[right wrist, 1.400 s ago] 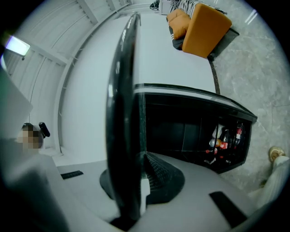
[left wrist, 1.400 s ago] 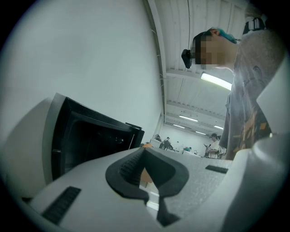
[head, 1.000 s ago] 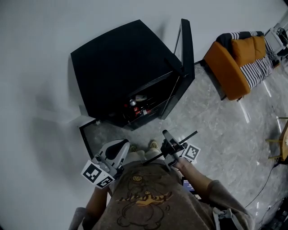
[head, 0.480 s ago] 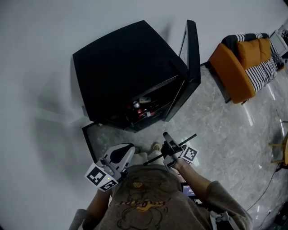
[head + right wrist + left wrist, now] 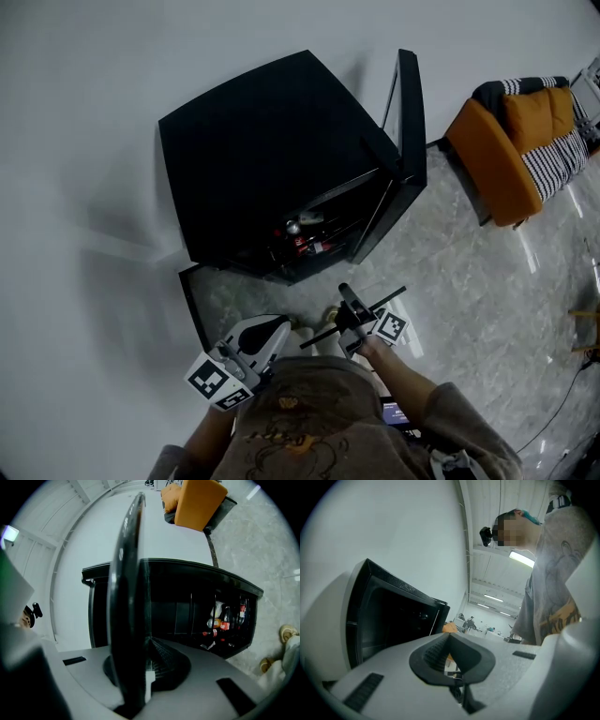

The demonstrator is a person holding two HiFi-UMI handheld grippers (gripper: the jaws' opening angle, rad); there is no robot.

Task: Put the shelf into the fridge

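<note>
The right gripper [image 5: 349,317] has its jaws shut tight on the edge of the shelf [image 5: 389,298], a thin dark plate held out in the air in front of the person, near the fridge [image 5: 272,141] but not in it. The left gripper [image 5: 272,330] has its jaws closed with nothing in them, and it is held low beside the person's body. The fridge door [image 5: 410,122] stands open, and bottles [image 5: 305,239] sit inside, low down.
</note>
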